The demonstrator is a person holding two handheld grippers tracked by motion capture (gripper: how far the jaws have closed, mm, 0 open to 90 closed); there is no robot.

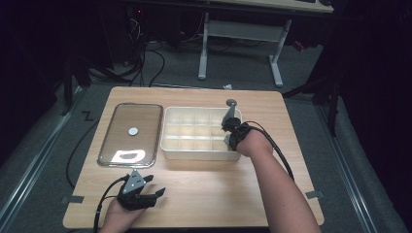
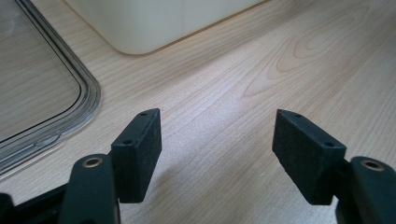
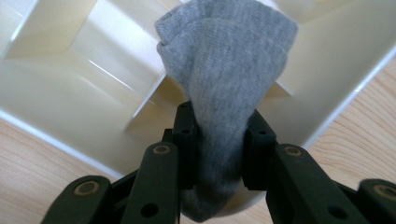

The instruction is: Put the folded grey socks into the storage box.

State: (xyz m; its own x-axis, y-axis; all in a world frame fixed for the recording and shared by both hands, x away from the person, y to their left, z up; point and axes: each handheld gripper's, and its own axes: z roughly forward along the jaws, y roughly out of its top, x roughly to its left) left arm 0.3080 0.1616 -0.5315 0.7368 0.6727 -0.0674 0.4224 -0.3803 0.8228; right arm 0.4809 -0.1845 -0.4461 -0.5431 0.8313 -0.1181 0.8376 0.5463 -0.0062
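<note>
A grey sock (image 3: pixel 224 79) is pinched between the jaws of my right gripper (image 3: pixel 218 144), which is shut on it. The sock hangs over the right end of a cream divided box (image 3: pixel 56 88). From above, the same right gripper (image 1: pixel 229 129) sits at the box's right rim, the sock (image 1: pixel 230 114) rising over the compartments of the box (image 1: pixel 200 152). My left gripper (image 1: pixel 156 186) rests near the table's front left edge. Its jaws stand wide apart over bare wood, with nothing between the fingers (image 2: pixel 140 151) of the left gripper (image 2: pixel 217 154).
A clear lid or tray (image 1: pixel 131 134) with a white round piece (image 1: pixel 133 130) on it lies left of the box; its corner (image 2: pixel 70 93) is near my left gripper. A small grey object (image 1: pixel 231 103) lies behind the box. Cables trail from both grippers.
</note>
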